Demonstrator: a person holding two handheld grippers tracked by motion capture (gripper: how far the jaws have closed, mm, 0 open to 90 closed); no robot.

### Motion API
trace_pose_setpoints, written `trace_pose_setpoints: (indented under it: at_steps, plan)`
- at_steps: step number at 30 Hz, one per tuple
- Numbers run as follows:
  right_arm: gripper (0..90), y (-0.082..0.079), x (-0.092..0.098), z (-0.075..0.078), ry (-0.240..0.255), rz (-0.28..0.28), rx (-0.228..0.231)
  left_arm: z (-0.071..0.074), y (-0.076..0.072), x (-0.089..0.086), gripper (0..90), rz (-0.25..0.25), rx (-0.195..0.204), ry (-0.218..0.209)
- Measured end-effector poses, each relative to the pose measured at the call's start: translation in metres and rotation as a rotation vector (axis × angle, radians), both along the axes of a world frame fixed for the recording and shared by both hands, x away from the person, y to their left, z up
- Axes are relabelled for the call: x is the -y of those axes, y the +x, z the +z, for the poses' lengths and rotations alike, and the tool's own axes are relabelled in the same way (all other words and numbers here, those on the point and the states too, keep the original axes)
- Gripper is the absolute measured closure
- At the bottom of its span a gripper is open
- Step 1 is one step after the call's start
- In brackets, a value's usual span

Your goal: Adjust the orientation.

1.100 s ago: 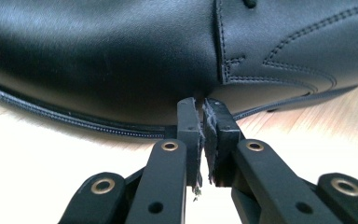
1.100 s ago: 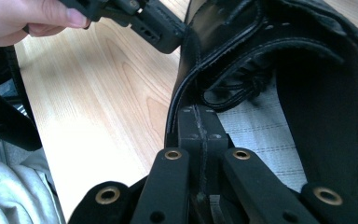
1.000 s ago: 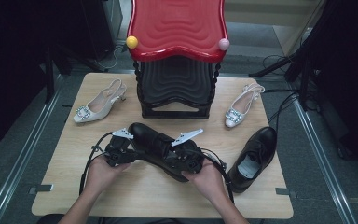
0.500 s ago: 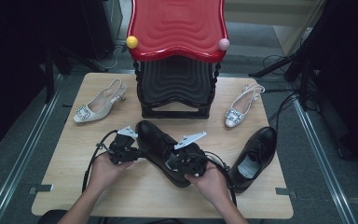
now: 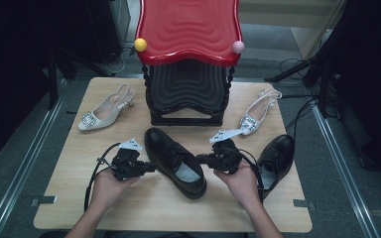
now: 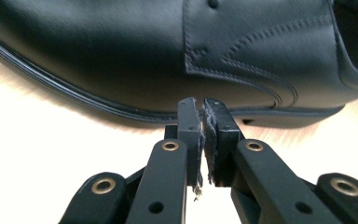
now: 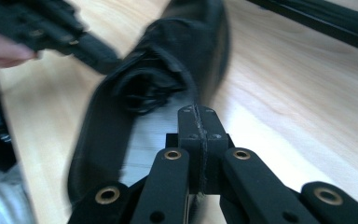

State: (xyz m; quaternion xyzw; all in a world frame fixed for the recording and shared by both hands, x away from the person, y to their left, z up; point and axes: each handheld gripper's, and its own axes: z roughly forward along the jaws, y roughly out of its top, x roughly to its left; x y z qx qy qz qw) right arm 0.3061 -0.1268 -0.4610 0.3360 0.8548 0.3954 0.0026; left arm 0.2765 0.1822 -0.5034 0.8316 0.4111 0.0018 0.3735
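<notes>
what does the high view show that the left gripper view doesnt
High view: the red stool, two pale heeled shoes, a second black shoe, and both hands, with the right gripper shut beside the centre shoe. Left gripper view: the stitching and sole edge up close. Both: the black shoe, the left gripper, and the table.

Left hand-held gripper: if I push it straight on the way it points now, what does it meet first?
The left hand-held gripper, jaws shut, points at the side of the black leather lace-up shoe, just above its sole edge. It probably meets that first; the gap looks tiny, though contact is unclear.
</notes>
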Motion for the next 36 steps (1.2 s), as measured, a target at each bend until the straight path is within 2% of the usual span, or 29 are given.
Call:
trace_pose_setpoints:
  at_steps: [3, 5, 6, 9, 12, 15, 17, 20, 31, 36]
  plan:
    - [90.0, 0.007, 0.0, -0.003, -0.033, -0.014, 0.008, -0.004, -0.003, 0.002, 85.2, 0.003, -0.008, 0.01]
    - [90.0, 0.012, -0.001, -0.008, -0.042, -0.014, -0.011, -0.005, -0.005, 0.003, 85.1, 0.005, -0.003, 0.016]
    - [90.0, 0.013, -0.002, -0.01, -0.052, -0.016, -0.017, -0.006, -0.006, 0.004, 85.1, 0.009, 0.002, 0.012]
    - [90.0, 0.016, -0.009, -0.019, -0.083, 0.002, -0.044, -0.008, -0.005, 0.008, 86.3, 0.005, -0.022, -0.013]
    - [90.0, 0.014, -0.014, -0.025, -0.102, 0.001, -0.046, -0.012, -0.005, 0.018, 86.7, -0.005, -0.023, -0.007]
    - [90.0, 0.014, -0.012, -0.028, -0.08, -0.005, -0.071, -0.013, -0.003, 0.021, 86.6, -0.011, -0.023, -0.002]
    - [90.0, 0.013, -0.012, -0.029, -0.068, -0.008, -0.073, -0.013, -0.002, 0.02, 86.6, -0.018, -0.03, -0.009]
    - [90.0, 0.011, -0.012, -0.03, -0.062, -0.016, -0.08, -0.013, -0.001, 0.021, 86.7, -0.022, -0.023, 0.004]
    - [90.0, -0.001, -0.011, -0.034, -0.018, -0.047, -0.076, -0.011, 0.005, 0.021, 86.7, -0.034, -0.02, 0.022]
    - [90.0, -0.007, -0.011, -0.038, 0.021, -0.055, -0.076, -0.01, 0.01, 0.02, 86.6, -0.027, -0.019, 0.028]
